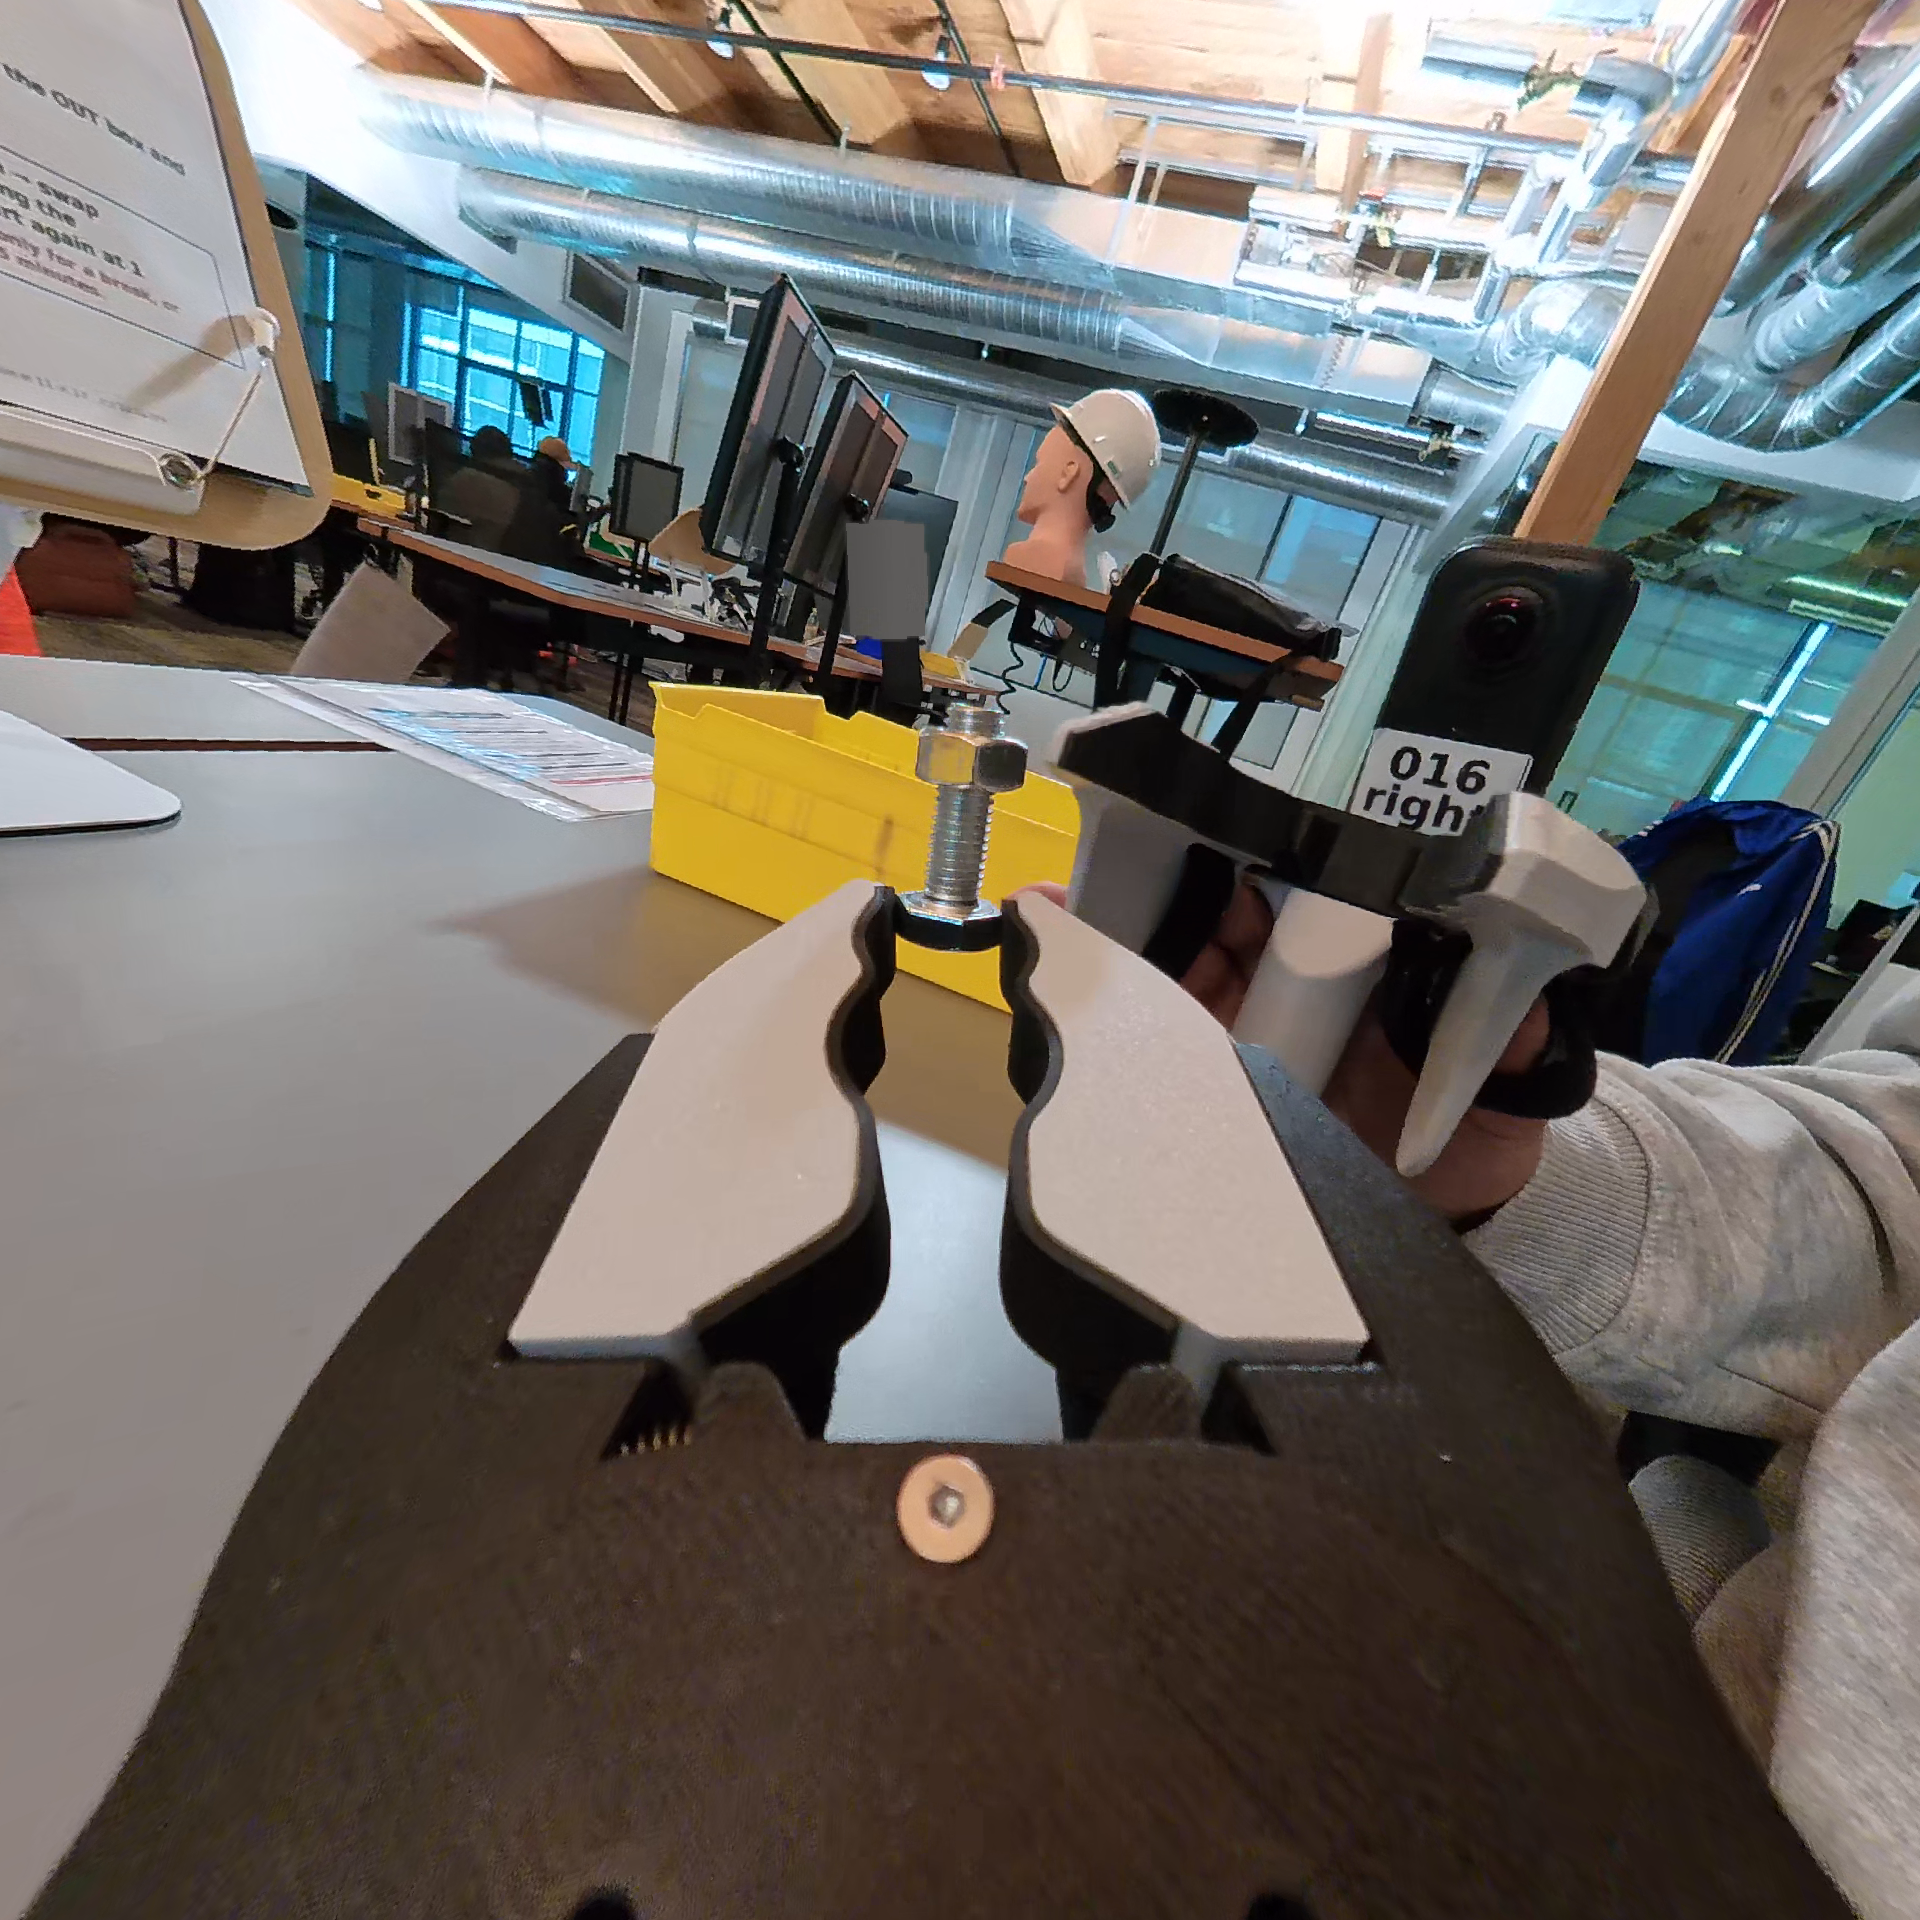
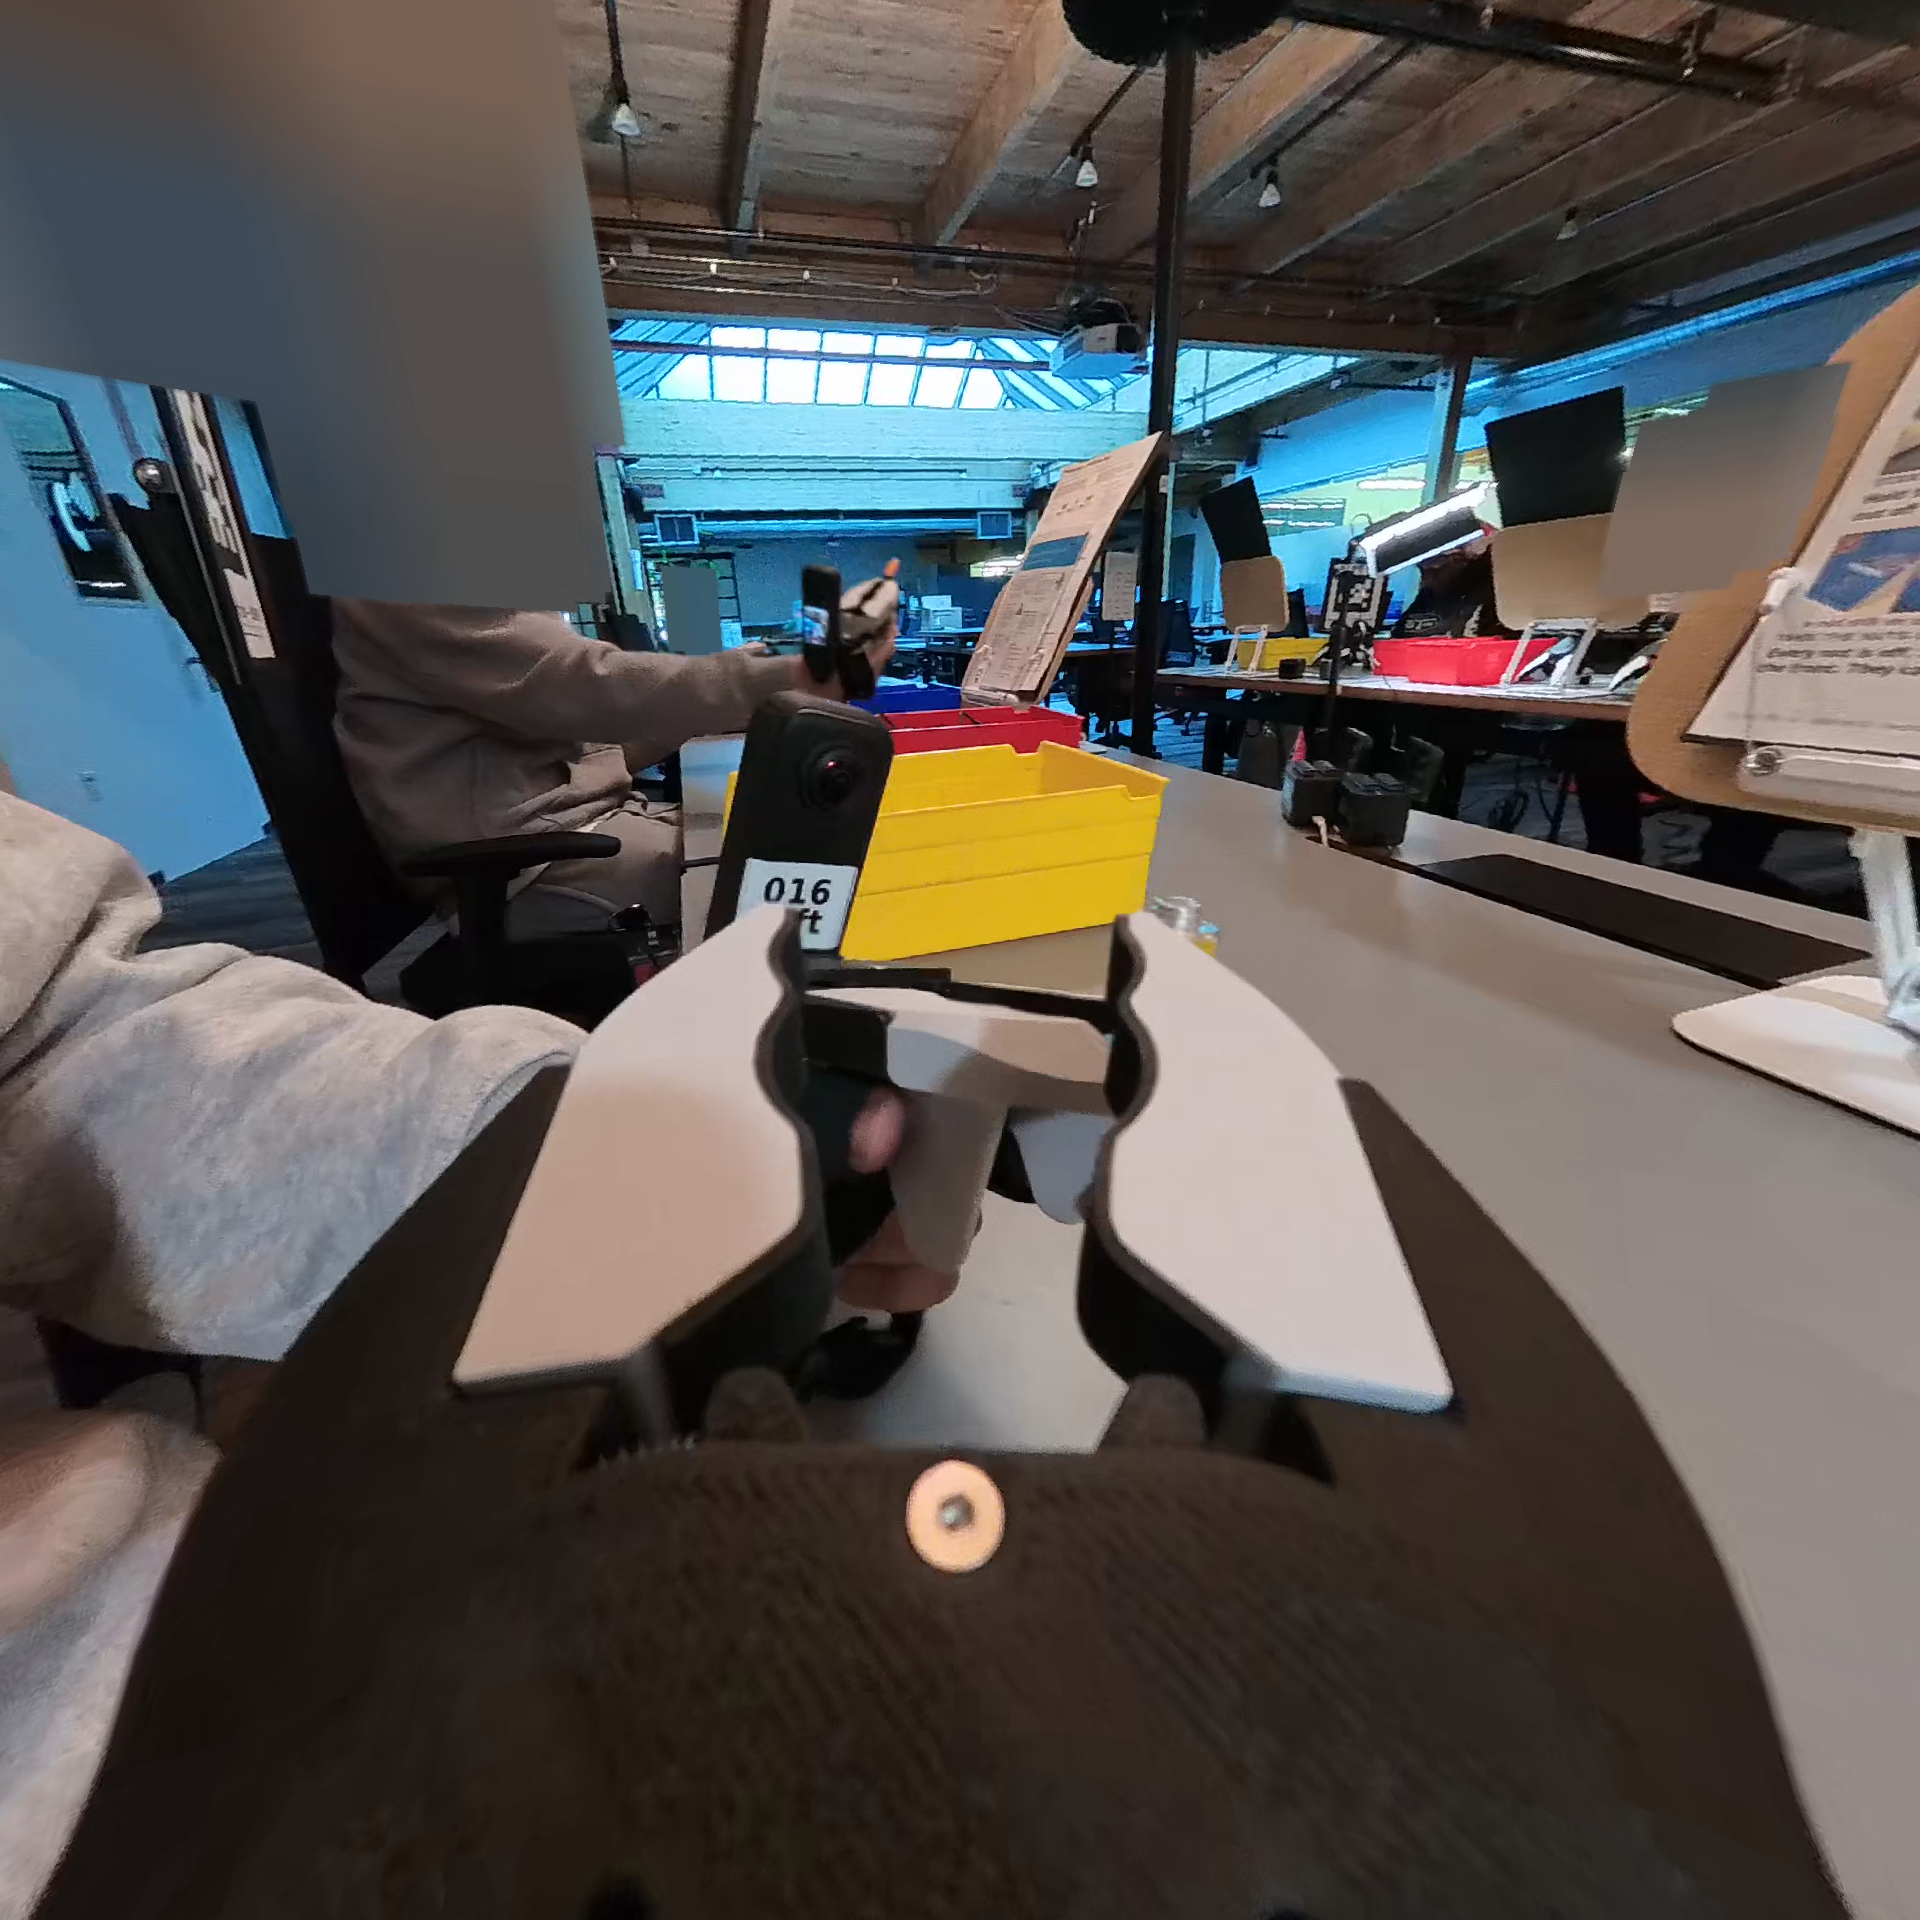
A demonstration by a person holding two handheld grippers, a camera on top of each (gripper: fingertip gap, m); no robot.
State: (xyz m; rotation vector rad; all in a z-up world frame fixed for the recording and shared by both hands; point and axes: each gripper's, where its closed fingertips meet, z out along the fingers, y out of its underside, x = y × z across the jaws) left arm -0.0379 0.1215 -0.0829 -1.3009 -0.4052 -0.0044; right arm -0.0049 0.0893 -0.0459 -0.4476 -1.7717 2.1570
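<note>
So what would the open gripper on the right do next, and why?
Probably close its fingers on the nuts near the top of the bolt. The left gripper holds the bolt upright by its head, and the right gripper, open and empty, sits just beside it.

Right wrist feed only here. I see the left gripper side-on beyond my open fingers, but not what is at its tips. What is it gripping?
Observer: In the left wrist view, the left gripper is shut on the hex head of a silver bolt. The bolt stands upright with its thread pointing up.
Operator: Is anything on that thread?
Observer: Yes, a hex nut sits near the top end, with a little thread showing above it.
</note>
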